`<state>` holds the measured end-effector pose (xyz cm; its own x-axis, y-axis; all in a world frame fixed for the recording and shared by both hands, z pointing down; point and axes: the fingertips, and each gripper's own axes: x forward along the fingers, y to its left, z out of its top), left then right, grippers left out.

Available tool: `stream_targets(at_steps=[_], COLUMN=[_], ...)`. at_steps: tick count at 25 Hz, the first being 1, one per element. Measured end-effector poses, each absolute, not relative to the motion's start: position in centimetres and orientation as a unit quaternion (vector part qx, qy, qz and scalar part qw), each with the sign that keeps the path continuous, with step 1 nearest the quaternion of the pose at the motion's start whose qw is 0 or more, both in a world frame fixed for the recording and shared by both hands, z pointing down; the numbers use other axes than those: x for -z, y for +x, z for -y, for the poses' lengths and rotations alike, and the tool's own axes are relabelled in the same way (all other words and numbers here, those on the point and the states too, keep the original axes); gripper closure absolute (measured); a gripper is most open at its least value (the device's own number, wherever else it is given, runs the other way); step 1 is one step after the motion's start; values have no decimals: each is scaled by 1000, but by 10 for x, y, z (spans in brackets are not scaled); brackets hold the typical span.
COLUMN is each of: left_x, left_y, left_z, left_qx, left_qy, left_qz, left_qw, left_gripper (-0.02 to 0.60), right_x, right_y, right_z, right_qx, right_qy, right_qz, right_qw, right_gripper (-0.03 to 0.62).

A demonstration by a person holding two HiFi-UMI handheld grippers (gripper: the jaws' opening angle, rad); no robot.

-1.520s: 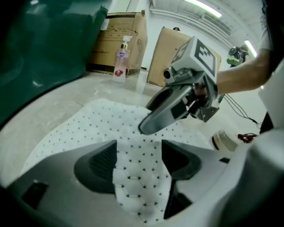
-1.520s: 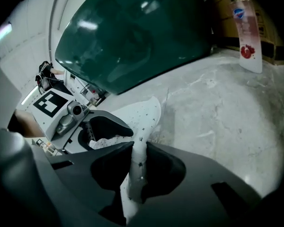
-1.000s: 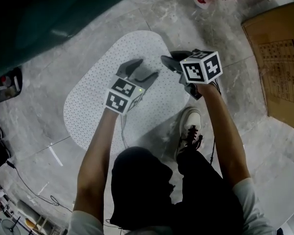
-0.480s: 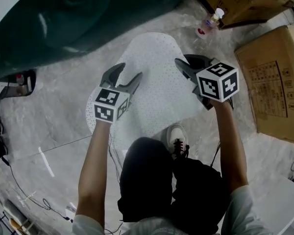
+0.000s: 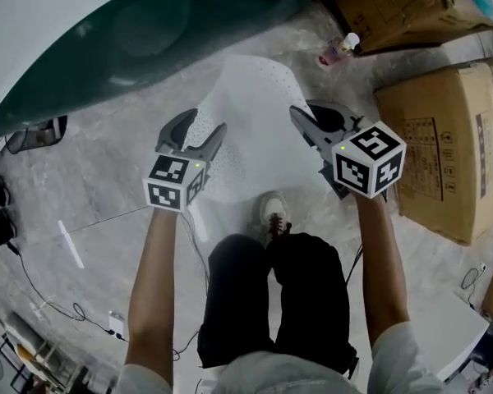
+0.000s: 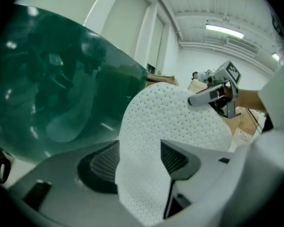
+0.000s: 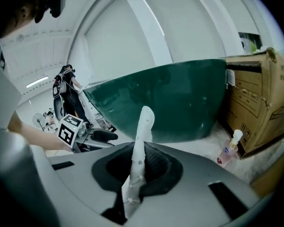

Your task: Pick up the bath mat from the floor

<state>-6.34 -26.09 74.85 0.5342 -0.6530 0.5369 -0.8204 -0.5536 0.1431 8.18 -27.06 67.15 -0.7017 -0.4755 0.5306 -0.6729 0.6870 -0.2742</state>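
The white dotted bath mat (image 5: 251, 109) is held up in front of the green tub (image 5: 123, 35). The left gripper (image 5: 204, 125) and right gripper (image 5: 312, 115) each pinch 1 edge of it tight. The print on the cardboard box (image 5: 444, 150) is too small to read.

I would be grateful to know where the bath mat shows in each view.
Head view: bath mat upper centre, beside the green tub.
Left gripper view: bath mat centre, a broad dotted sheet held in the jaws.
Right gripper view: bath mat centre, edge-on, a thin strip between the jaws.
Shared landmark: the green tub in every view.
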Motion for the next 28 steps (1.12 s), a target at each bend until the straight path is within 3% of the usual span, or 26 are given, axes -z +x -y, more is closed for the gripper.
stream_targets(at_steps=[7,17,28], left_x=[-638,-438,-236], left_y=[-60,-79,-113], left_z=[237,203,146], left_qx=[-241,-257,-199], left_qy=[848,864,867], left_qz=[415,393,436], left_qw=[223,183,135], left_gripper=[359,531,563], right_x=[-569,-387,-171], right_y=[74,87,115], right_z=[222,209,180], right_qx=[-257,-243,-169], right_qy=[293,335,439], right_qz=[892,879,860], right_qw=[229,237,197], right_gripper=[548,548,548])
